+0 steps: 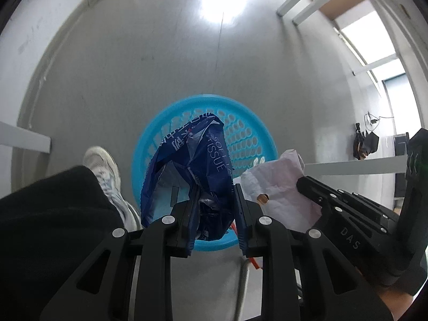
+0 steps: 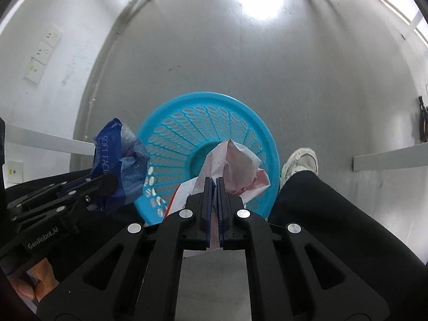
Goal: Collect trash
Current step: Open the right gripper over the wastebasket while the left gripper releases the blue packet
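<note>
A round blue plastic basket (image 1: 248, 123) stands on the grey floor below both grippers; it also shows in the right wrist view (image 2: 187, 123). My left gripper (image 1: 215, 187) is shut on a crumpled dark blue tissue wrapper (image 1: 198, 155) and holds it over the basket. My right gripper (image 2: 213, 180) is shut on a crumpled white and pink paper (image 2: 235, 160), also above the basket. The paper (image 1: 278, 187) and the right gripper (image 1: 347, 208) show at the right of the left wrist view. The wrapper (image 2: 117, 165) and the left gripper (image 2: 67, 198) show at the left of the right wrist view.
The person's black trouser leg (image 1: 53, 214) and white shoe (image 1: 104, 165) stand left of the basket; the shoe also shows in the right wrist view (image 2: 299, 163). White table legs (image 2: 388, 157) and crossbars (image 1: 24, 139) flank the spot. The wall (image 2: 40, 53) holds sockets.
</note>
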A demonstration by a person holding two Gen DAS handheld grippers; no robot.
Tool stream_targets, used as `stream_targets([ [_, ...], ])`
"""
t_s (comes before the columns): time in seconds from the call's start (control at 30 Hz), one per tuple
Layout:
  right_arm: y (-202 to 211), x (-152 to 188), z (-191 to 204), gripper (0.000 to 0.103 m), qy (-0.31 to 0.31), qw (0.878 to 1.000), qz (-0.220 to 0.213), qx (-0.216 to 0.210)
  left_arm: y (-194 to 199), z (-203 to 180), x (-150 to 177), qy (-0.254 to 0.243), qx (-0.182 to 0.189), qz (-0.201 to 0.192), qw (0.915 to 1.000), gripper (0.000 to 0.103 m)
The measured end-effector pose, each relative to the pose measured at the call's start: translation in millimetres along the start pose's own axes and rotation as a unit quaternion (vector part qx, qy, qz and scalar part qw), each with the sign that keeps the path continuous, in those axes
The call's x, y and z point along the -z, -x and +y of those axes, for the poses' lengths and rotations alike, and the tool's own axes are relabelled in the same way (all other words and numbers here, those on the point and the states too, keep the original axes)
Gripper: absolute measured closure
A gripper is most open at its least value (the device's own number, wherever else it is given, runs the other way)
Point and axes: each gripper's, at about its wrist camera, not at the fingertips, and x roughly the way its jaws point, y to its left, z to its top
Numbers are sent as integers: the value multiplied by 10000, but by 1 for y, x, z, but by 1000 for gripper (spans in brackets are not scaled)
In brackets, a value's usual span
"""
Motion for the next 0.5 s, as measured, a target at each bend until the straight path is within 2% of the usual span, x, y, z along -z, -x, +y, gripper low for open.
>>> stream_targets([
  [0.27, -25, -9, -4, 100, -41, 9994, 269, 232, -30, 0, -6, 98, -184, 314, 9993, 80],
  [0.4, -29, -10, -5, 100, -65, 9993, 260, 253, -31, 0, -6, 105, -94, 315, 9994, 78],
  [0.43, -29, -10, -5, 97, -83, 9994, 250, 237, -31, 3, -7, 107, -25, 302, 9995, 71],
  [0.47, -28, -10, -6, 96, -106, 9994, 226, 235, -30, 4, -8, 123, 26, 263, 9996, 59],
  [0.5, -27, -10, -7, 91, -127, 9995, 189, 236, -27, 5, -8, 153, 44, 198, 9997, 54],
])
